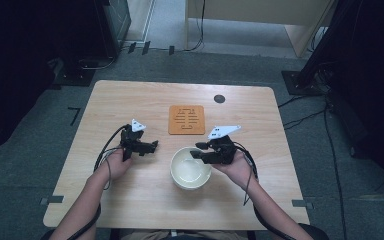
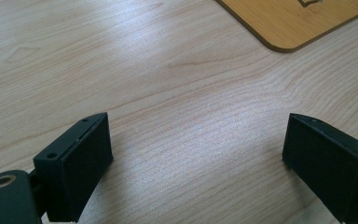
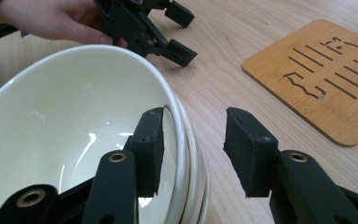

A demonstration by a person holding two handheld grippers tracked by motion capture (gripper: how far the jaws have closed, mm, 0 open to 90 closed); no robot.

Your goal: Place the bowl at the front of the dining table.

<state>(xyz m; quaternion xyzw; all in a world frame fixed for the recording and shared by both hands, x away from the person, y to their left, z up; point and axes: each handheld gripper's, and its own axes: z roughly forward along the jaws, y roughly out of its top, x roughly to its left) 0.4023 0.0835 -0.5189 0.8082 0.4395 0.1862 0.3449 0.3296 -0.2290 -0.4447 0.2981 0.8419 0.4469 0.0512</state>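
Right gripper (image 3: 193, 149) straddling the bowl's rim — not yet clamped.

The white bowl (image 1: 190, 167) sits on the table (image 1: 130, 200) near the person's edge, just in front of the bamboo trivet (image 1: 186, 119). One jaw of the right gripper stands inside the bowl wall and the other outside, with the rim between them; the outer pad is clear of the rim, so this is no grip. The bowl lies straight along those jaws, on its right-hand side — the nearer hand by far. The left gripper (image 1: 145, 146) rests apart to the bowl's left, jaws wide over bare wood, holding nothing. Closing should pinch the rim.
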